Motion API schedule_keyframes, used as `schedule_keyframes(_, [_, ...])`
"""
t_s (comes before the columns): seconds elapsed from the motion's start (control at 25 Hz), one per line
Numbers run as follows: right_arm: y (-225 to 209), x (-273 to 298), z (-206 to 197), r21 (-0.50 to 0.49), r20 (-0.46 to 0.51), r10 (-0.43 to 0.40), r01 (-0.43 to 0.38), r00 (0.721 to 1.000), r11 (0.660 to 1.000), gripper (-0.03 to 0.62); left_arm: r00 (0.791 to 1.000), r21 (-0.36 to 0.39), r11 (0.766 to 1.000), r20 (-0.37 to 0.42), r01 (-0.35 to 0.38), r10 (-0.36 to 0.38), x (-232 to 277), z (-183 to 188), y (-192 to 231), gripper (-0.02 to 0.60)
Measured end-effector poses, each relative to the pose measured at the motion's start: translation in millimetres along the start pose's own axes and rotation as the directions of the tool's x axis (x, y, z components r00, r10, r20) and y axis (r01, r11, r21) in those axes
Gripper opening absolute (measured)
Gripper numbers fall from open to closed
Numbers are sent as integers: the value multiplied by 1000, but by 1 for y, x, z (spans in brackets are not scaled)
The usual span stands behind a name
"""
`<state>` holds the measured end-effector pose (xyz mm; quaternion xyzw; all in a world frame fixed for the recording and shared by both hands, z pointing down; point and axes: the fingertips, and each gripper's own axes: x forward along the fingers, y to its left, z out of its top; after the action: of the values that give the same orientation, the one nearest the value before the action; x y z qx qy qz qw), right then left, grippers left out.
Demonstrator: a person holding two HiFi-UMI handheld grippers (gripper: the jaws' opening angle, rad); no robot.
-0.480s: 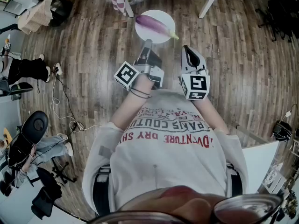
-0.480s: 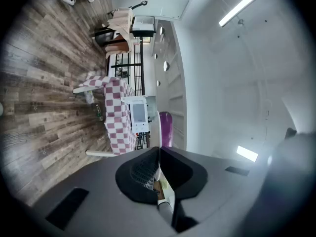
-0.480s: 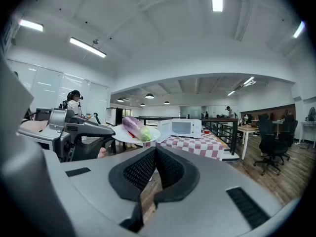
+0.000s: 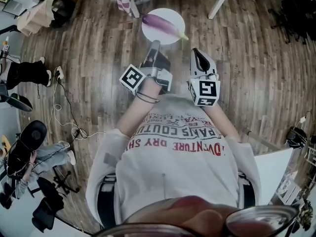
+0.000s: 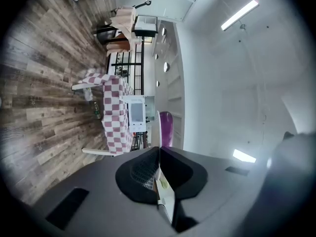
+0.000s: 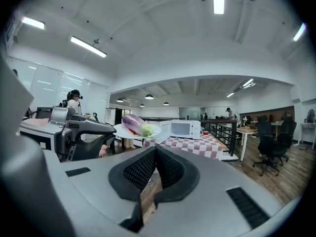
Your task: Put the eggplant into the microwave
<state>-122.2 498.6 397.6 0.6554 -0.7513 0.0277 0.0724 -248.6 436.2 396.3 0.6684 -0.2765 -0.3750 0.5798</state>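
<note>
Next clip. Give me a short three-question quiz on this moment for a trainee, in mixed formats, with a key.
1. True or false: the eggplant lies on the white plate.
2. Multiple choice: what are the left tongs shut on? A) the plate's rim B) the eggplant's stem C) nothing
3. Fill in: the microwave stands on a red-and-white ______ tablecloth.
Key: 1 true; 2 A; 3 checked
</note>
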Motion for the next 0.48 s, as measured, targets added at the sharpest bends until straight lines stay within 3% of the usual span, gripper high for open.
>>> schedule_keyframes(0.48, [-10,23,-30,110,-51,4,2,999,994,26,1000,-25,1000,-5,-11,11,9,2,19,31])
